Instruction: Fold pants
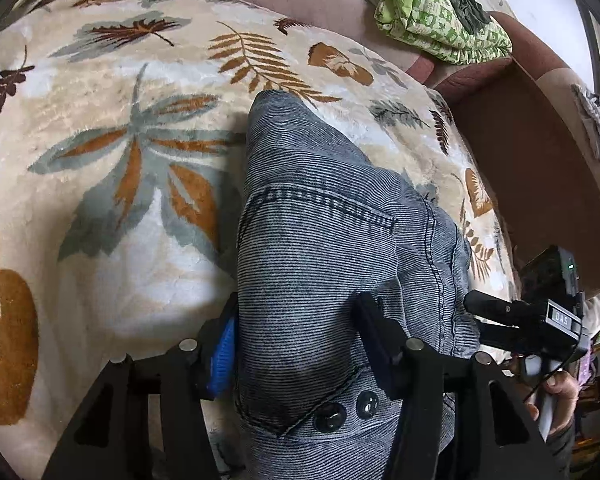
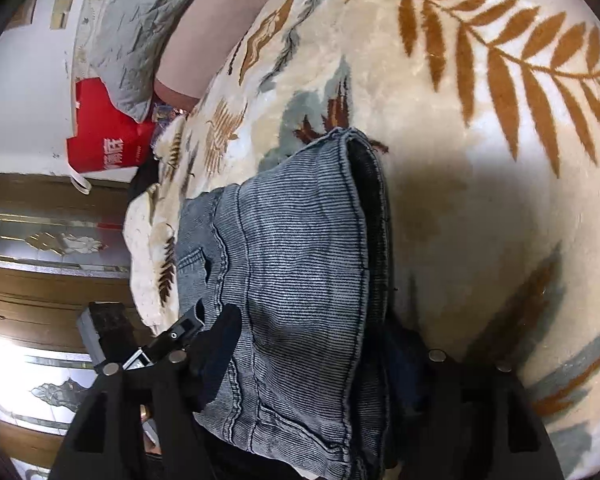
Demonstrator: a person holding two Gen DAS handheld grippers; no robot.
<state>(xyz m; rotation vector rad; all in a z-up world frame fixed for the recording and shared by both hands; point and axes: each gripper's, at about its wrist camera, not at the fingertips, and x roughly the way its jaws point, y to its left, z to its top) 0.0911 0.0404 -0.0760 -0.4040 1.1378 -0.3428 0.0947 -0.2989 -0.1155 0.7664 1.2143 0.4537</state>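
Over the leaf-print blanket [image 1: 100,240], both grippers, left [image 1: 296,340] and right [image 2: 312,360], are clamped on the pants [image 1: 320,240], lifted above it. Keep both ends level and taut, lower evenly onto blanket.

ribbed grey denim pants [image 1: 320,240] on plush, fuzzy blanket [image 1: 100,160].

Pants [image 1: 316,240] were grey-blue denim with fine dark ribbing, dark stitching and two black buttons [image 1: 342,412]. Blanket [image 1: 112,128] was cream with rust, brown and grey-green leaves. My left gripper [image 1: 296,340] was black with a blue pad [image 1: 222,356]. Bundle [image 1: 436,12] was green-patterned; bag [image 2: 104,136] red.
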